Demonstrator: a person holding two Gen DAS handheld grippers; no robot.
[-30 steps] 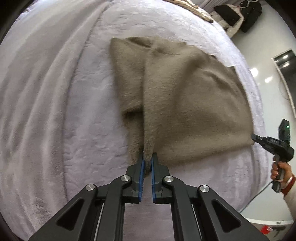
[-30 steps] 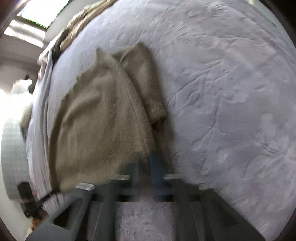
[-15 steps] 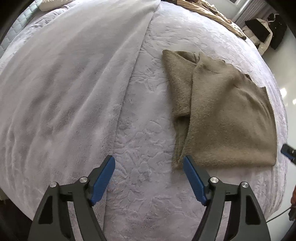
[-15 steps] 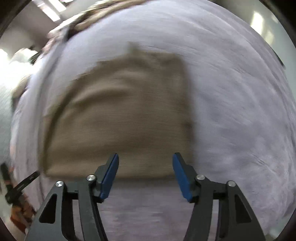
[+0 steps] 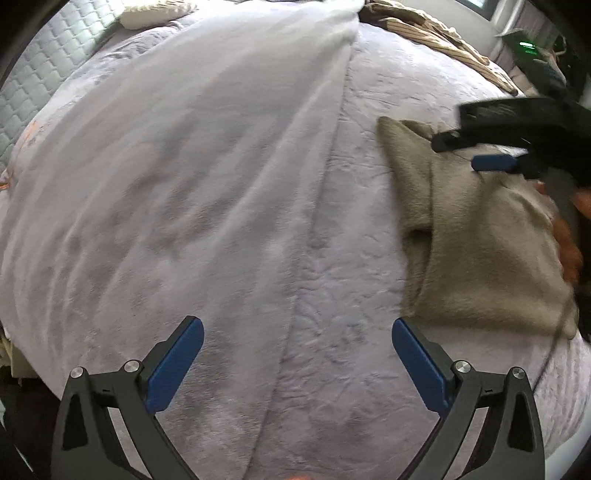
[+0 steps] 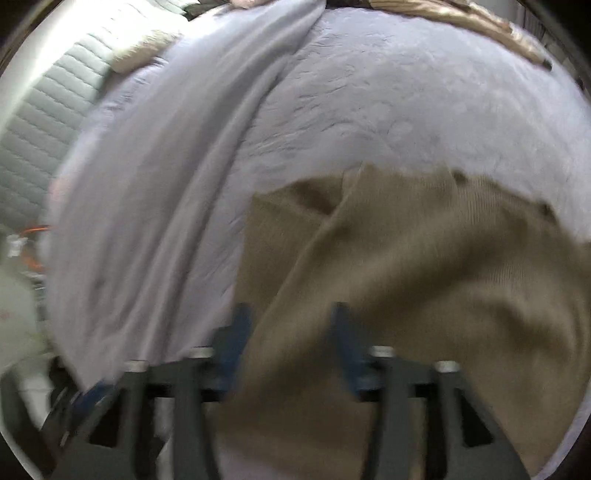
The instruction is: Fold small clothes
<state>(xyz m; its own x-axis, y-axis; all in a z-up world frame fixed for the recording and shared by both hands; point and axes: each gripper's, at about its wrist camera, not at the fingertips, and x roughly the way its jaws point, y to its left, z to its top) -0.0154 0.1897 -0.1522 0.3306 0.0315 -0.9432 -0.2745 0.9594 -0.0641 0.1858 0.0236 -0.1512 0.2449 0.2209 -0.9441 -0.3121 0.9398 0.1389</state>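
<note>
A tan fuzzy knit garment (image 5: 480, 251) lies folded on the lilac bedspread (image 5: 351, 258), one flap laid over the other. My left gripper (image 5: 295, 325) hangs over bare bedspread to the left of the garment's near corner. Its jaws are opening wide and nothing is between them. My right gripper (image 5: 472, 151) shows above the garment's far edge in the left wrist view. In its own blurred view the right gripper (image 6: 290, 310) hovers over the garment (image 6: 424, 277) near its left fold. These jaws are opening too, and the pads do not press on the cloth below.
A paler smooth blanket (image 5: 184, 184) covers the left half of the bed. A quilted headboard (image 5: 44, 74) and a cream pillow (image 5: 155, 11) are at the far left. Striped beige fabric (image 5: 436, 33) lies at the far edge. An orange sleeve (image 5: 569, 254) shows at the right.
My left gripper let go of the garment's near edge, opened wide and moved left off it. My right gripper opened and swung across over the garment.
</note>
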